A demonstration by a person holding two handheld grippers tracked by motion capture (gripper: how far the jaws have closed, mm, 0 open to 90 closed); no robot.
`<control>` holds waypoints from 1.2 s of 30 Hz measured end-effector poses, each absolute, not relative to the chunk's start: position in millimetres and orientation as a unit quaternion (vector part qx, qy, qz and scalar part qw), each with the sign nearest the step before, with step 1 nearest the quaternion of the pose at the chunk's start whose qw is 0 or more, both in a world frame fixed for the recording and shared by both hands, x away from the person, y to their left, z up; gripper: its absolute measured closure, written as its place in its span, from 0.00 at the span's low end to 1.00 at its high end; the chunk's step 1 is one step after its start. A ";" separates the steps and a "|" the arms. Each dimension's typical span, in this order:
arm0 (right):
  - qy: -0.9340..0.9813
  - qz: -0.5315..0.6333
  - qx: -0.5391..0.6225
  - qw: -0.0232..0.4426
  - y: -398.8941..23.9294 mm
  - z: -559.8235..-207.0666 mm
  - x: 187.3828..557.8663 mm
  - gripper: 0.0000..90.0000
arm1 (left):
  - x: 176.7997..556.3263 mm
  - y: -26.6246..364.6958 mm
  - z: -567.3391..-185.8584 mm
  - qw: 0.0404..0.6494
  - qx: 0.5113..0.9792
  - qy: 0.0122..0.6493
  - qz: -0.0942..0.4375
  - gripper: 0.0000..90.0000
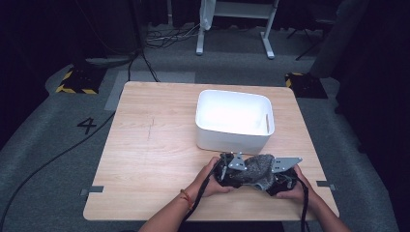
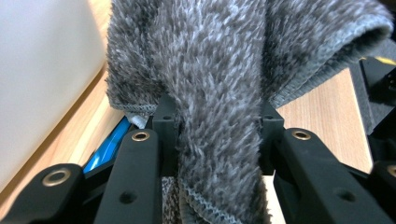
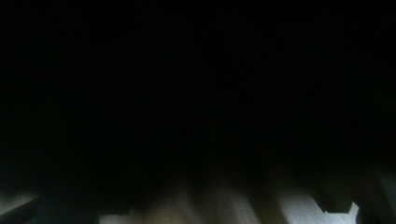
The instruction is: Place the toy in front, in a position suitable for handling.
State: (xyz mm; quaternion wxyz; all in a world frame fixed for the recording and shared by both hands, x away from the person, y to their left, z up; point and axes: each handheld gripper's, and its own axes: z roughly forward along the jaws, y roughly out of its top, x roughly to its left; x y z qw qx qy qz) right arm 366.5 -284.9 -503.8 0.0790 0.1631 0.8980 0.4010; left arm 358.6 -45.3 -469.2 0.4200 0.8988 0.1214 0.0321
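A grey fluffy cloth [image 1: 257,166] is bunched between my two grippers near the table's front edge, just in front of the white bin [image 1: 232,140]. My left gripper [image 1: 227,173] is shut on the cloth: in the left gripper view a thick fold of the cloth [image 2: 215,70] runs between both black jaws, which press its sides, with the left gripper [image 2: 217,119] at its middle. My right gripper [image 1: 284,178] sits at the cloth's right end, its jaws hidden under the fabric. The right gripper view is almost black, with blurred pale patches low down.
The white bin's wall [image 2: 42,70] stands close on the left in the left gripper view. A blue part [image 2: 109,144] shows under the cloth. The wooden table [image 1: 154,145] stretches out to the left. Cables cross the grey floor [image 1: 48,159].
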 end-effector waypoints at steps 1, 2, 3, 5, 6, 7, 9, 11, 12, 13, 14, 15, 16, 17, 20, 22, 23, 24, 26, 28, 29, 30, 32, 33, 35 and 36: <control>0.898 0.402 0.160 0.079 -284.9 -503.8 366.2 0.27 | 359.0 -48.4 -471.1 0.414 0.902 0.119 0.031 0.71; 0.899 0.402 0.158 0.076 -284.9 -503.7 365.7 0.28 | 359.1 -48.8 -472.3 0.414 0.902 0.116 0.029 0.71; 0.899 0.402 0.157 0.075 -285.0 -503.7 365.8 0.28 | 359.4 -48.0 -472.6 0.415 0.902 0.117 0.027 0.71; 0.899 0.402 0.158 0.073 -285.0 -503.7 365.8 0.28 | 358.9 -45.9 -472.4 0.413 0.903 0.116 0.030 0.72; 0.899 0.402 0.158 0.072 -284.9 -503.8 365.9 0.28 | 358.1 -44.7 -471.9 0.410 0.904 0.113 0.033 0.72; 0.899 0.402 0.157 0.072 -285.0 -503.8 366.0 0.28 | 357.2 -42.7 -471.2 0.406 0.906 0.111 0.036 0.72; 0.899 0.402 0.157 0.071 -285.1 -503.8 366.0 0.28 | 356.5 -38.6 -470.5 0.399 0.909 0.112 0.041 0.72; 0.899 0.402 0.158 0.071 -285.3 -503.7 366.1 0.29 | 356.4 -34.6 -470.6 0.396 0.910 0.115 0.044 0.72; 0.899 0.402 0.158 0.071 -285.3 -503.7 366.1 0.29 | 356.8 -28.0 -471.3 0.392 0.911 0.121 0.047 0.72; 0.899 0.402 0.158 0.070 -285.3 -503.7 366.1 0.29 | 357.0 -23.1 -471.6 0.384 0.913 0.123 0.053 0.72; 0.899 0.402 0.158 0.070 -285.4 -503.7 366.1 0.29 | 356.6 -20.0 -472.0 0.380 0.915 0.127 0.057 0.72; 0.899 0.402 0.158 0.070 -285.4 -503.7 366.1 0.29 | 356.7 -15.4 -472.4 0.369 0.918 0.128 0.063 0.72; 0.899 0.402 0.158 0.070 -285.4 -503.7 366.1 0.29 | 356.7 -15.4 -472.4 0.369 0.918 0.128 0.063 0.71; 0.899 0.402 0.158 0.071 -285.4 -503.7 366.1 0.29 | 357.4 -2.8 -474.9 0.359 0.921 0.138 0.062 0.71; 0.899 0.402 0.158 0.070 -285.4 -503.7 366.1 0.29 | 358.4 10.9 -476.9 0.359 0.918 0.156 0.059 0.71; 0.899 0.402 0.158 0.070 -285.4 -503.7 366.1 0.29 | 358.9 25.1 -479.2 0.337 0.921 0.178 0.077 0.71; 0.899 0.402 0.158 0.070 -285.4 -503.7 366.1 0.29 | 358.9 25.1 -479.2 0.337 0.921 0.178 0.077 0.71; 0.899 0.402 0.158 0.070 -285.4 -503.7 366.1 0.29 | 360.1 31.4 -481.0 0.329 0.922 0.189 0.082 0.71; 0.899 0.402 0.158 0.070 -285.5 -503.6 366.2 0.29 | 363.5 40.2 -482.6 0.336 0.914 0.212 0.084 0.71; 0.899 0.402 0.157 0.070 -285.5 -503.6 366.3 0.29 | 366.5 40.0 -480.4 0.358 0.902 0.225 0.083 0.70; 0.899 0.402 0.157 0.070 -285.5 -503.6 366.3 0.29 | 368.0 37.8 -479.0 0.367 0.898 0.228 0.083 0.70; 0.899 0.402 0.157 0.070 -285.5 -503.6 366.3 0.29 | 368.0 37.8 -479.0 0.367 0.898 0.228 0.083 0.70; 0.900 0.402 0.154 0.071 -285.5 -503.7 366.0 0.29 | 373.7 24.8 -477.2 0.382 0.890 0.234 0.088 0.70; 0.900 0.402 0.153 0.071 -285.5 -503.6 365.9 0.29 | 375.7 19.5 -477.4 0.387 0.888 0.234 0.084 0.70; 0.899 0.403 0.153 0.072 -285.3 -503.6 364.7 0.29 | 378.3 9.9 -478.2 0.396 0.885 0.234 0.076 0.69; 0.899 0.403 0.153 0.072 -285.3 -503.6 364.7 0.29 | 378.3 9.9 -478.2 0.396 0.885 0.234 0.076 0.69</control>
